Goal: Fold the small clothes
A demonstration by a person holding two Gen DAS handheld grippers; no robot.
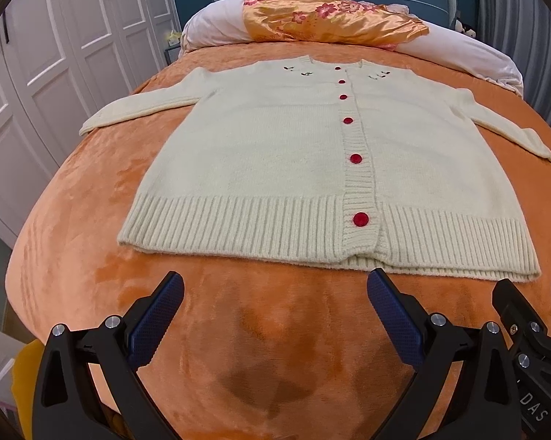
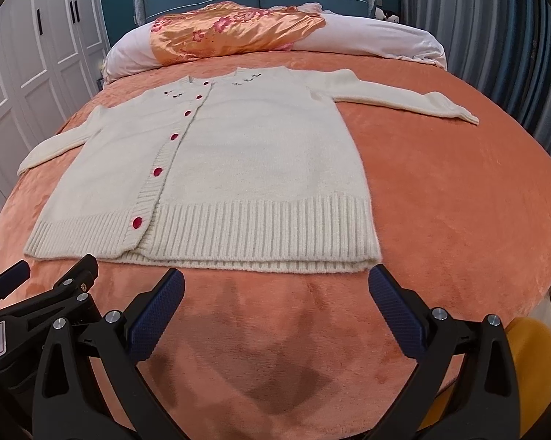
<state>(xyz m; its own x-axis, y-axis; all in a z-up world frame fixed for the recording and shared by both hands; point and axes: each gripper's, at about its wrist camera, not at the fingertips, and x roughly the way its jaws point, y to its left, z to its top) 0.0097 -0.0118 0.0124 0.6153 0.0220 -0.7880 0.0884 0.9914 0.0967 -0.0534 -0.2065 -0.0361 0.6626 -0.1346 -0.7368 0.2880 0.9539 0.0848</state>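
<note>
On the bed (image 1: 92, 275), mid-blanket, a cream cardigan (image 1: 275, 146) lies flat, front up, red buttons fastened, collar toward the head end where the pillow (image 1: 216, 25) sits, ribbed hem (image 1: 238, 227) toward the foot edge. Both sleeves spread out toward the bed's side edges.

Left hand-held gripper (image 1: 275, 295): jaws wide apart, holding nothing, just short of the hem, roughly below the button band. Right hand-held gripper (image 2: 275, 289): likewise spread and empty, just short of the hem on the cardigan's right half. Neither touches the knit.

Judgement: folding not yet begun; first grasp pending.

Risks from here:
- Hem shows two layers; a shallow pinch may catch only the top one, so the front peels away from the back.
- Plush orange blanket (image 2: 440, 183) could get nipped with the knit and drag.
- Loose knit stretches; uneven pulls would skew the fold.
- Sleeves trailing wide may bunch under the body.
</note>
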